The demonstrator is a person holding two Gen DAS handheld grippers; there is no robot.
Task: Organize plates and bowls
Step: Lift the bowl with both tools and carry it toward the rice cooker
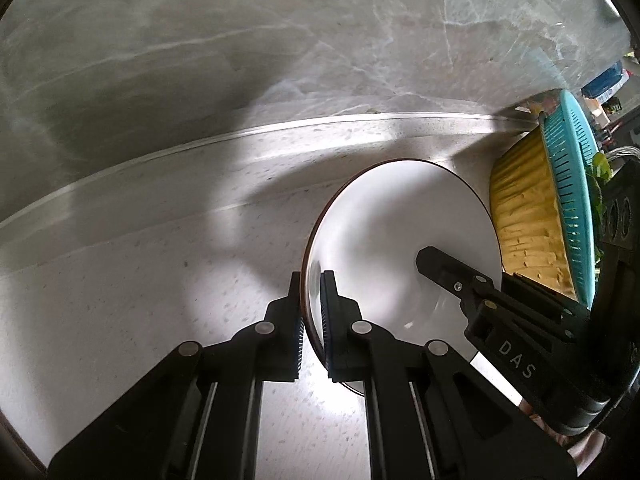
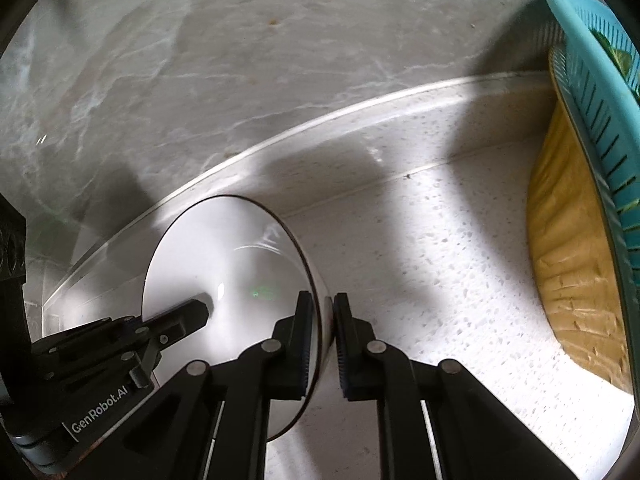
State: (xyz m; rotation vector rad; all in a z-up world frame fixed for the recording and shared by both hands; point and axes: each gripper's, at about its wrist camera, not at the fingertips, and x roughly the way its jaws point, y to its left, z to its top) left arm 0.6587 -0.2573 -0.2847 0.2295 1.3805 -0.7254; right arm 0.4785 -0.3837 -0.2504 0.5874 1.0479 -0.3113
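Gripping opposite sides of one white bowl (image 1: pixel 384 236), you had both tools engaged at this moment. In the left wrist view, your left gripper (image 1: pixel 313 326) sat at lower centre with its jaws clamped on the bowl's dark-edged rim, one pad inside and one outside. Your right gripper (image 1: pixel 448 268) entered from the lower right of that frame, one finger reaching into the bowl's interior. In the right wrist view, the right gripper (image 2: pixel 323 346) was likewise clamped on the rim of the bowl (image 2: pixel 224 264), at lower centre, and the left gripper (image 2: pixel 188 314) came in from the lower left. The bowl lay over a white speckled countertop (image 2: pixel 420 264), near the raised lip where the counter met a grey marbled wall (image 2: pixel 200 60). At the right edge of both frames a teal slotted colander (image 2: pixel 592 92) rested in a yellow ribbed basin (image 2: pixel 568 272), well apart from the bowl.
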